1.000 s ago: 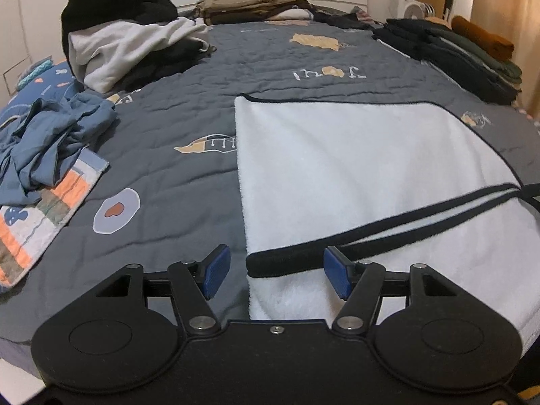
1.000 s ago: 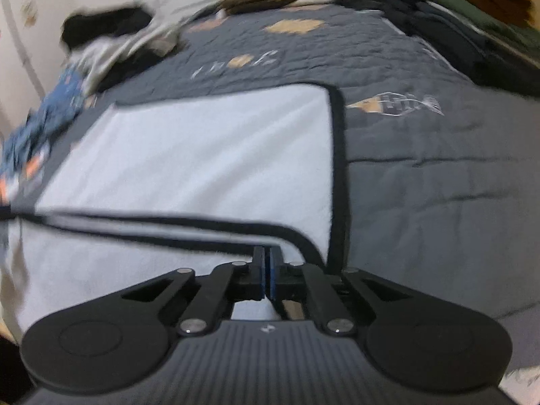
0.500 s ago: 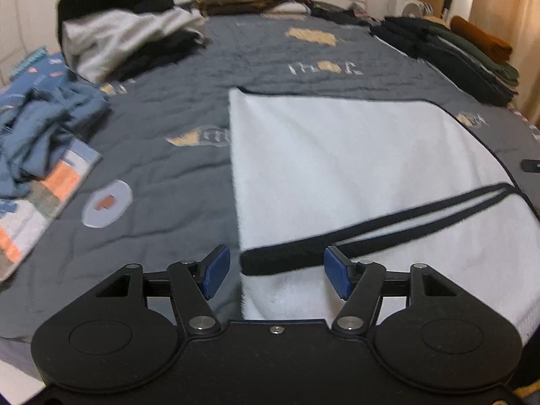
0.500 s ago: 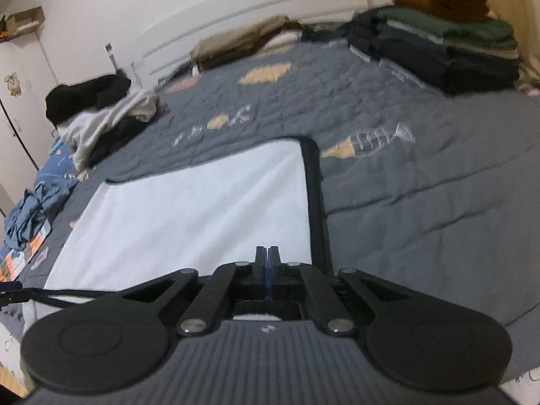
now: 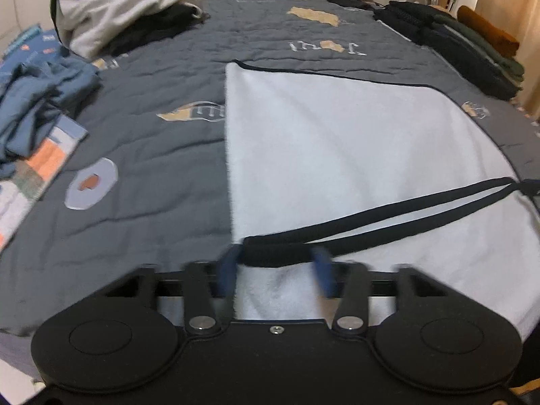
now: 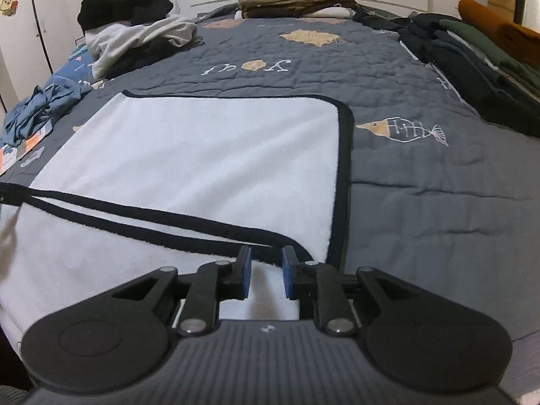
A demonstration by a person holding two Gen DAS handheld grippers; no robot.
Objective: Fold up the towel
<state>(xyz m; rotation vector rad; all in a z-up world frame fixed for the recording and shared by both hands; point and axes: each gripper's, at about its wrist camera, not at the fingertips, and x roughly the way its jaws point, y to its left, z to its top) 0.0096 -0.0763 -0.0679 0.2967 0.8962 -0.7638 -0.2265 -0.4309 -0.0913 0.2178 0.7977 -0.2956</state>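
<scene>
A white towel with a black hem lies flat on the grey quilt, its near part folded over so two black hems run side by side. My left gripper is at the towel's near left corner. Its blue fingers are blurred and still apart, with the black corner hem between them. In the right wrist view the towel fills the left half. My right gripper sits at the near right corner, open by a narrow gap, with the hem just ahead of the pads.
A heap of black and grey clothes and crumpled blue garments lie at the left. Folded dark clothes are stacked along the right edge. Folded beige items rest by the white headboard.
My right gripper was shut and raised; now it sits low at the corner with its fingers parted. The left fingers have drawn closer together around the corner hem.
</scene>
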